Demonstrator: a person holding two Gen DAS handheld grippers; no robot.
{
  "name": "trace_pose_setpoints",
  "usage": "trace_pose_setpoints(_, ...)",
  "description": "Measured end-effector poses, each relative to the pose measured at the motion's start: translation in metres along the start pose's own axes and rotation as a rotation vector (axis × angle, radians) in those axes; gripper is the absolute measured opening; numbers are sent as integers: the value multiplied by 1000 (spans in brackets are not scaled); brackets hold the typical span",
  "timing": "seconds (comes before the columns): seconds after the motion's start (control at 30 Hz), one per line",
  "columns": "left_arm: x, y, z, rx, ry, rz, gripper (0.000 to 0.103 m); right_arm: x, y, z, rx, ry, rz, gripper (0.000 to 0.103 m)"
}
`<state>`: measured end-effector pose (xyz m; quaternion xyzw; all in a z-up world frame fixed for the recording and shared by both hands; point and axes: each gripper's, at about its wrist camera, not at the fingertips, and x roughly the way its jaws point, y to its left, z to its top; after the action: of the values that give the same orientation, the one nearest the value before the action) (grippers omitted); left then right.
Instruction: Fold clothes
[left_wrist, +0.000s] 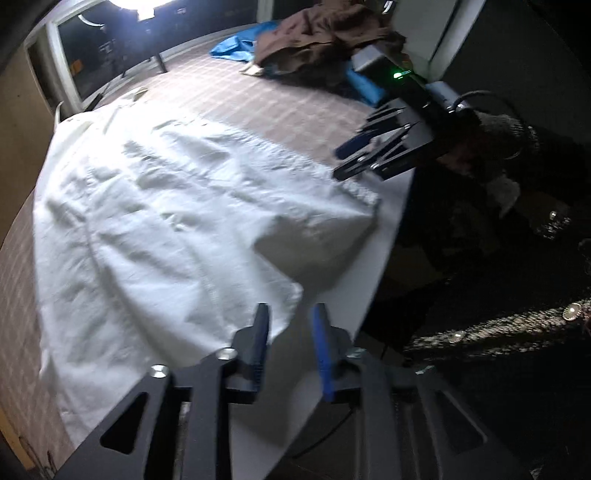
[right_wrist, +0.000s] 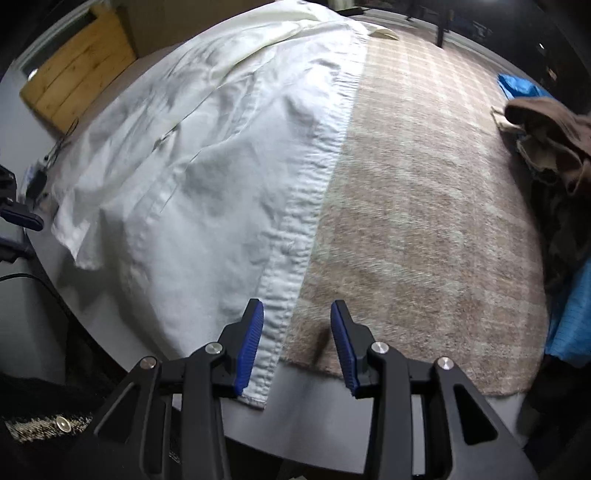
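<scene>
Covering much of the grey surface, a checked blanket is carrying the white shirt, spread flat. Both claws are hovering spread and empty: left claw by one shirt corner, right claw over its hem. Brown clothes are lying heaped beyond.

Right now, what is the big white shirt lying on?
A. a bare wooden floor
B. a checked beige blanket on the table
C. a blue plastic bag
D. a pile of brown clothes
B: the white shirt is spread flat over the checked beige blanket, which covers the table; the brown clothes and the blue item lie apart at the far side.
</scene>
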<state>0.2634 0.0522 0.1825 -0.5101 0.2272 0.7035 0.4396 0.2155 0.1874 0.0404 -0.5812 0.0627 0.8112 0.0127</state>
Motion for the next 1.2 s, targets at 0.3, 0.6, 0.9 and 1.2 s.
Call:
trace_pose_setpoints(0.3, 23, -8, 15, -3, 1, -25, 31, -17, -6, 8, -36, 31, 15, 3)
trace_pose_setpoints(0.6, 34, -18, 23, -5, 2, -51, 31, -40, -41, -1, 101, 115, 116, 29)
trace_pose_setpoints(0.9, 70, -7, 49, -186, -42, -16, 32, -28, -40, 114, -146, -109, 41, 29)
trace_pose_setpoints(1.2, 103, -34, 116, -346, -165, -27, 32, 64, -130, 264, 50, -87, 88, 29)
